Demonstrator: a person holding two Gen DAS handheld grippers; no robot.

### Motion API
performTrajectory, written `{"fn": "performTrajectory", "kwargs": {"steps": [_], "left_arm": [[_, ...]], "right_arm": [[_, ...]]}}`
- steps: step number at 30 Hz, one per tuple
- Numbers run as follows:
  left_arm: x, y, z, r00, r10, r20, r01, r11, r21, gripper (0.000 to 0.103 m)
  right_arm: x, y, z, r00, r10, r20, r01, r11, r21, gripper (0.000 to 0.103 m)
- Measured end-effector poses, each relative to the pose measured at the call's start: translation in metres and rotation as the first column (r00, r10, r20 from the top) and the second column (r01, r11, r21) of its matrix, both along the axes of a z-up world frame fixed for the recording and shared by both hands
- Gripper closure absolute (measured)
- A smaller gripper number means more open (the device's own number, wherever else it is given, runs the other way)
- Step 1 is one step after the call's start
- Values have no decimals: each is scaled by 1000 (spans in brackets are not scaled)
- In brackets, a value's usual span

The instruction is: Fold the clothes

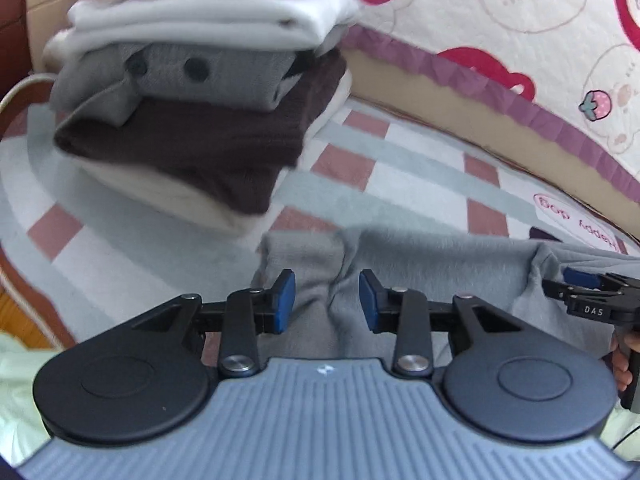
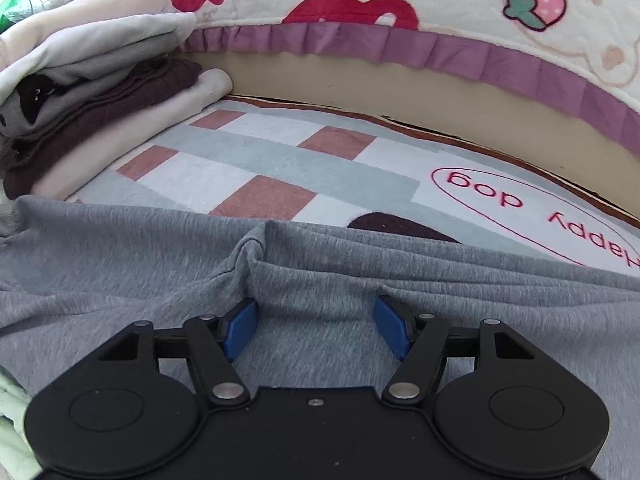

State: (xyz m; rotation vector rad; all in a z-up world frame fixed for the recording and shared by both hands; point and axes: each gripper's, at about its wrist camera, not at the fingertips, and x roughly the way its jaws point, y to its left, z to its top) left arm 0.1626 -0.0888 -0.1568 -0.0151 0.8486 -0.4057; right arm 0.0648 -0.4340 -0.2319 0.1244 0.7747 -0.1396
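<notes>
Here, one grey jersey garment (image 2: 160,264), lying creased on the checked mat (image 2: 256,160) in the foreground, a raised pleat running across its middle. Left gripper (image 1: 327,300): blue pads parted, a ridge of the grey cloth standing in the gap, neither pad pressing on it. Right gripper (image 2: 316,326): jaws set wide, pads resting down on the cloth either side of a flat stretch, nothing pinched; in the left wrist view it (image 1: 580,280) enters from the right edge over the garment's bunched corner. Stack of folded clothes (image 1: 192,92) beyond, on the same mat: cream, dark brown knit, grey buttoned knit, white on top. Quilt with purple frill (image 2: 440,52) behind, printed with strawberries and red shapes
</notes>
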Motion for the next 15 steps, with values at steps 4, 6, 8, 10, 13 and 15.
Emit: {"fn": "performTrajectory", "kwargs": {"steps": [4,6,8,10,13,15], "left_arm": [[-25,9,7,998,-55,22,54,997,60,63],[-43,16,10,994,-106,39,104,993,49,54],[-58,21,6,990,-140,18,140,990,14,50],[-69,23,0,990,-141,6,141,990,-12,46],[-77,15,-9,986,-164,37,162,986,44,33],[-74,3,-12,977,-212,5,209,968,136,30]], "right_arm": [[-19,13,18,999,20,40,-19,1000,-15,33],[-33,24,26,993,90,74,-88,996,-25,33],[-39,35,24,986,153,64,-151,988,-23,33],[-39,43,16,983,180,41,-179,984,-25,33],[-32,43,7,985,174,5,-174,985,-3,33],[-30,38,7,985,170,2,-170,985,32,31]]}}
